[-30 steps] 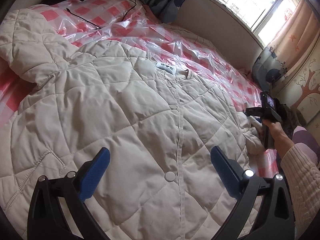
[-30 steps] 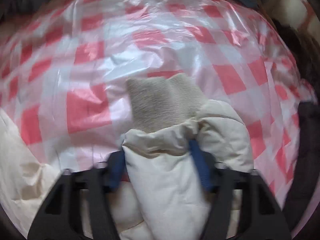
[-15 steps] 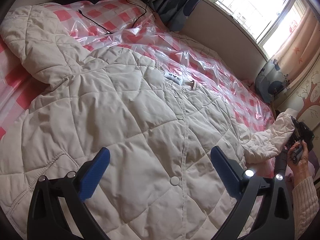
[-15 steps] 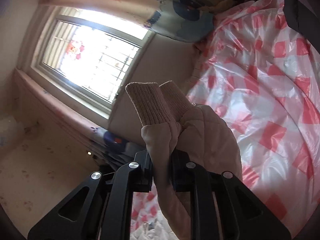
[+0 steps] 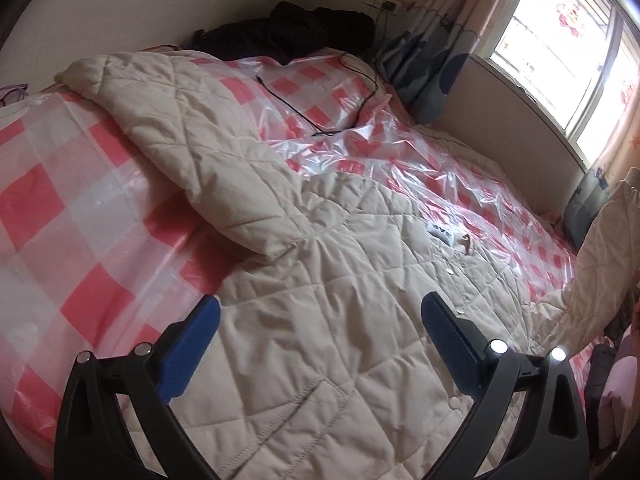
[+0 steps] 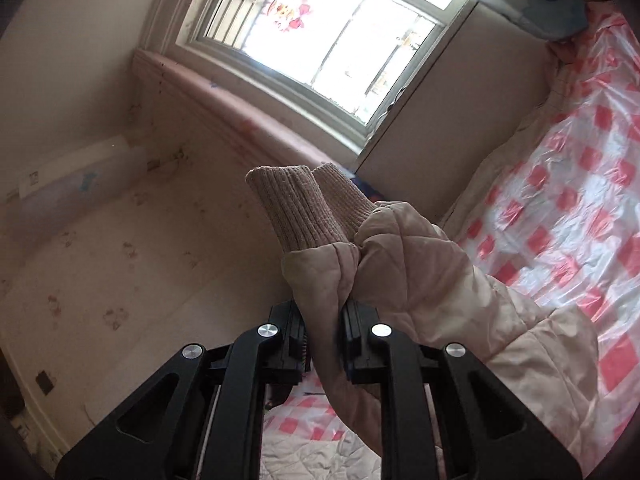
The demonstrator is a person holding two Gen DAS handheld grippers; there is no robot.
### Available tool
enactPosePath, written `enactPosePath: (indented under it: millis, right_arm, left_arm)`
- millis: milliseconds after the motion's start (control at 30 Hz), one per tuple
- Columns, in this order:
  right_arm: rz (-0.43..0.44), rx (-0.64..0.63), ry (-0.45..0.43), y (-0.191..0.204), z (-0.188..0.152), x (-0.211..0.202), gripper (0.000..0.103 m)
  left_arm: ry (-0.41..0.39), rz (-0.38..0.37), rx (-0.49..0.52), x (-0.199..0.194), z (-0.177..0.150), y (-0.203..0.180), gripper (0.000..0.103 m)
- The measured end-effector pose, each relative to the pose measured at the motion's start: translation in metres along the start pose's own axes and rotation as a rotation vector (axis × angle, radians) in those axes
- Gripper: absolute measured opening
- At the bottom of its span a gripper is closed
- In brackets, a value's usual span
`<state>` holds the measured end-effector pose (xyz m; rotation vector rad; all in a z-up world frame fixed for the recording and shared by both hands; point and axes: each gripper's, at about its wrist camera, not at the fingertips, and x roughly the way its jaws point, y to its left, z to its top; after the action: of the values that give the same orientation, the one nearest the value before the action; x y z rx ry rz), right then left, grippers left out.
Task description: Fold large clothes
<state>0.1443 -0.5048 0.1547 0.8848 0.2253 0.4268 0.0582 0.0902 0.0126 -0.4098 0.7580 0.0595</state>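
A cream quilted jacket (image 5: 320, 320) lies front-up on the bed, its left sleeve (image 5: 200, 152) stretched toward the far left corner. My left gripper (image 5: 320, 344) hovers open over the jacket's lower body, nothing between its blue pads. In the right wrist view my right gripper (image 6: 323, 320) is shut on the other sleeve (image 6: 420, 272) just behind its ribbed knit cuff (image 6: 296, 208), lifted high and pointing toward the window. That raised sleeve (image 5: 600, 248) shows at the right edge of the left wrist view.
The bed is covered by a pink-and-white checked plastic sheet (image 5: 72, 216). A black cable (image 5: 320, 112) and dark clothing (image 5: 304, 32) lie at the head end. A window (image 6: 320, 36) and low wall run along the far side. A blue patterned pillow (image 5: 424, 76) sits in the corner.
My right gripper closed on the sleeve end and swung it up off the bed toward the window. My left gripper shifted left over the jacket, staying open.
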Motion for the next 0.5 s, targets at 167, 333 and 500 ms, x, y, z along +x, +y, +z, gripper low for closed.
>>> enactPosePath:
  millis: [167, 333, 500]
  right_arm:
    - [0.03, -0.021, 0.099, 0.023, -0.052, 0.055, 0.013]
    - [0.045, -0.041, 0.218, 0.03, -0.118, 0.109, 0.013]
    - [0.025, -0.077, 0.37, 0.03, -0.203, 0.16, 0.014]
  left_arm:
    - [-0.006, -0.001, -0.069, -0.012, 0.01, 0.028, 0.096]
    - [-0.008, 0.002, -0.09, -0.019, 0.015, 0.04, 0.096]
    - [0.032, -0.005, -0.105, -0.014, 0.014, 0.047, 0.096]
